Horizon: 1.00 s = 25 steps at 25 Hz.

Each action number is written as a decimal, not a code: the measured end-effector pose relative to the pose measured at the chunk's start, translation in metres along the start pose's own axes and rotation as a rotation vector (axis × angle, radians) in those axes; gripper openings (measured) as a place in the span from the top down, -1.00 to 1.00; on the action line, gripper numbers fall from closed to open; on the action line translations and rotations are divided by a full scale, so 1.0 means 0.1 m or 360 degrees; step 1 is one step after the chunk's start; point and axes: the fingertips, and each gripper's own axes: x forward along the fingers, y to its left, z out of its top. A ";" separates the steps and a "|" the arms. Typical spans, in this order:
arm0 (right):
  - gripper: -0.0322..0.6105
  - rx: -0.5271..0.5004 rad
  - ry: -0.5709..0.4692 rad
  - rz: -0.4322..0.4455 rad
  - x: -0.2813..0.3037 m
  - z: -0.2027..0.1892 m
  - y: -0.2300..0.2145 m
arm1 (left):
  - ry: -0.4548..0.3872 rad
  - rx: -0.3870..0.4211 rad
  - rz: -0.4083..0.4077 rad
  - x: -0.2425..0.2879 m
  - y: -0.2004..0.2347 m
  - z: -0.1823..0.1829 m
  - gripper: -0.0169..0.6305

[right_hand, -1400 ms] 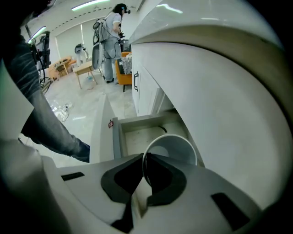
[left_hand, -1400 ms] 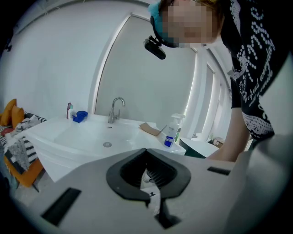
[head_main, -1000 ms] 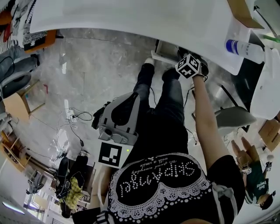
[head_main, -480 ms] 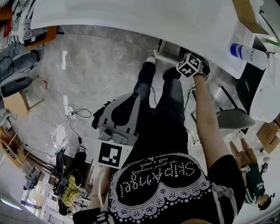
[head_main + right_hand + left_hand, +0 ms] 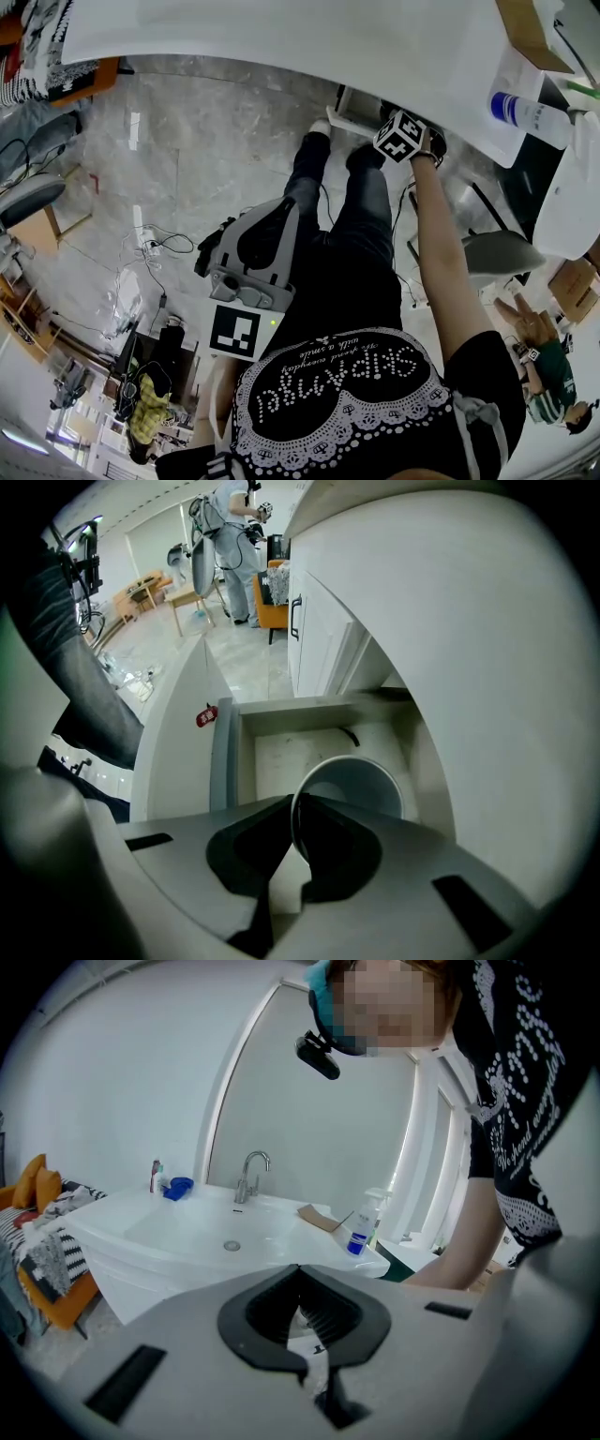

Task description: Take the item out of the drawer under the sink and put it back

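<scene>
Head view: right gripper (image 5: 401, 136) reaches down to the open drawer (image 5: 349, 111) below the counter edge; left gripper (image 5: 248, 270) hangs idle. Left gripper view: jaws together, empty. Right gripper view: jaws clamped on the cup (image 5: 361, 780) rim inside the drawer. Lifted or resting, I cannot tell, so at least 1 step likely remains.

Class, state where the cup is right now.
Right gripper view, centre: the cup is pinched by its rim in the right tongs, over the open drawer.

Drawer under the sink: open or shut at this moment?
Open. The right gripper view looks down into the pulled-out drawer, floor exposed; the right gripper holds a cup by its rim in front of it.
</scene>
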 end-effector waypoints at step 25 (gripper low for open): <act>0.61 0.0158 -0.0218 -0.0079 -0.46 0.18 -0.02 | -0.0078 0.0023 -0.0117 0.06 -0.13 0.14 0.94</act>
